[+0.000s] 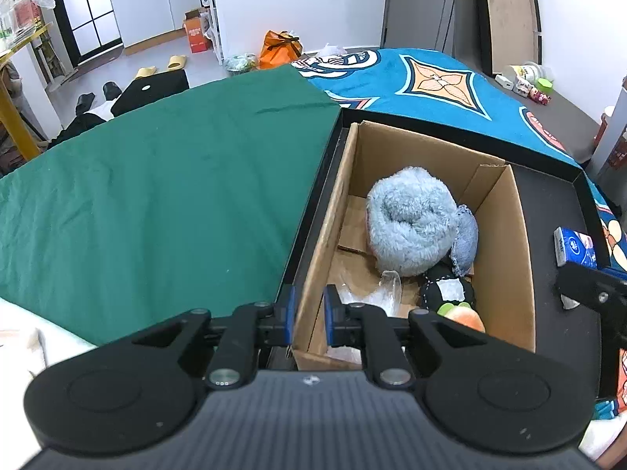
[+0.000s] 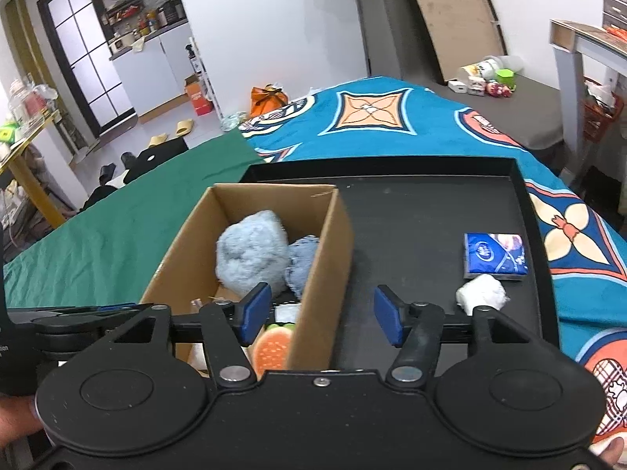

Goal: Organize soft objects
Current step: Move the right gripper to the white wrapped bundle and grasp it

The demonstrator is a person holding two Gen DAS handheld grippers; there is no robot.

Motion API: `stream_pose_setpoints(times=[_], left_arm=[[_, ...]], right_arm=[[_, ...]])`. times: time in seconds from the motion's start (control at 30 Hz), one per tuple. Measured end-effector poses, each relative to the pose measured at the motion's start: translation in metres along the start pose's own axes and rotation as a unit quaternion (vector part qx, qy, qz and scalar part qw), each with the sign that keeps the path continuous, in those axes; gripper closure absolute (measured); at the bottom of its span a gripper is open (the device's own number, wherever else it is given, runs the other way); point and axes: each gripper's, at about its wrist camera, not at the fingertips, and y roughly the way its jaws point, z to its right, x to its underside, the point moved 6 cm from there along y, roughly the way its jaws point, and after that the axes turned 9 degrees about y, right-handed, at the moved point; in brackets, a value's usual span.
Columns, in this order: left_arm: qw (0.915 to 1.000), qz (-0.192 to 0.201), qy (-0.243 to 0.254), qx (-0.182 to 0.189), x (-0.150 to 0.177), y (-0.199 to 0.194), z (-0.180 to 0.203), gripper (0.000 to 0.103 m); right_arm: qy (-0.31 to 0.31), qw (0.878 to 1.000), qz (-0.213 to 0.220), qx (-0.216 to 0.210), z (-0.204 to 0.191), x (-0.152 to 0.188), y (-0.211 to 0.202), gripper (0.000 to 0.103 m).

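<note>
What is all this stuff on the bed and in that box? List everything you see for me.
Cardboard box: one, brown, on the black tray's left side.
Fluffy roll: one, light blue, inside the box.
Knit piece: one, grey-blue, beside the roll.
Burger plush: one, orange, box's near end.
Black tray: one, on the bed.
Tissue pack: one, blue, on the tray.
White wad: one, near the pack.
Green cloth: one, left of the tray.
Patterned blanket: one, blue.
Left gripper: closed on the box wall.
Right gripper: open, astride the box's right wall.

Right gripper [image 2: 320,315] fingers apart over cardboard box [image 2: 313,274] wall, fluffy blue roll [image 2: 250,254] inside
</note>
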Motion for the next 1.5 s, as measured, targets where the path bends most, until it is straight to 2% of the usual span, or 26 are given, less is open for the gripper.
stream_pose_setpoints(times=[0.1,0.17,0.27,0.57,0.73,1.07,1.5], left_arm=[[0.9999,0.002,0.009,-0.008,0.0,-0.001,0.002,0.083],[0.9998,0.006,0.019,-0.01,0.0,-0.003,0.006,0.072],[0.9992,0.013,0.031,-0.021,-0.001,-0.006,0.01,0.061],[0.9964,0.02,0.064,-0.053,-0.002,-0.008,0.018,0.049],[0.9943,0.015,0.081,-0.068,-0.003,-0.006,0.023,0.047],[0.9917,0.007,0.094,-0.087,-0.004,-0.002,0.028,0.045],[0.9873,-0.006,0.109,-0.115,-0.005,0.005,0.033,0.045]], right_arm=[[0.011,1.0,0.0,0.004,0.012,0.001,0.0,0.044],[0.018,1.0,0.001,0.007,0.02,0.001,0.001,0.043],[0.028,1.0,0.0,0.011,0.03,0.0,0.004,0.042],[0.05,0.998,0.005,0.024,0.061,-0.003,0.01,0.034],[0.054,0.998,0.002,0.044,0.078,-0.004,0.016,0.028],[0.068,0.996,-0.009,0.058,0.102,-0.008,0.03,0.025],[0.061,0.996,-0.01,0.058,0.116,-0.009,0.046,0.017]])
